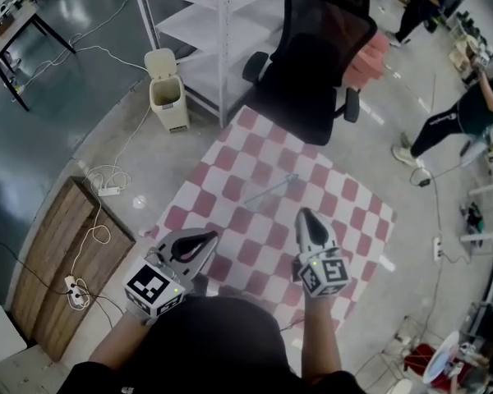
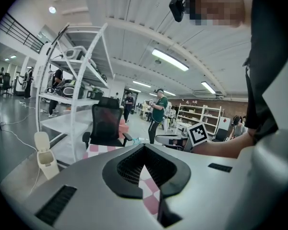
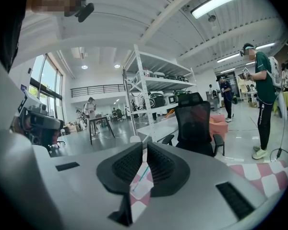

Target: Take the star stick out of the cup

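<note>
A thin light-blue stick (image 1: pixel 271 189) slants across the middle of the red-and-white checkered mat (image 1: pixel 230 171). Its lower left end seems to sit in a clear cup (image 1: pixel 253 199) that is hard to make out. My right gripper (image 1: pixel 302 213) hovers just short of the stick with its jaws shut on nothing. In the right gripper view the stick (image 3: pixel 142 174) shows through the slit between the closed jaws of the right gripper (image 3: pixel 145 145). My left gripper (image 1: pixel 215 236) is further back on the left, shut and empty. In its own view the left gripper (image 2: pixel 144 146) has its tips meeting.
A black office chair (image 1: pixel 316 56) stands at the mat's far edge, beside a white shelf rack (image 1: pixel 205 23) and a beige bin (image 1: pixel 166 89). A wooden board (image 1: pixel 57 261), cables and a power strip (image 1: pixel 108 190) lie on the left. People (image 1: pixel 452 117) stand at the right.
</note>
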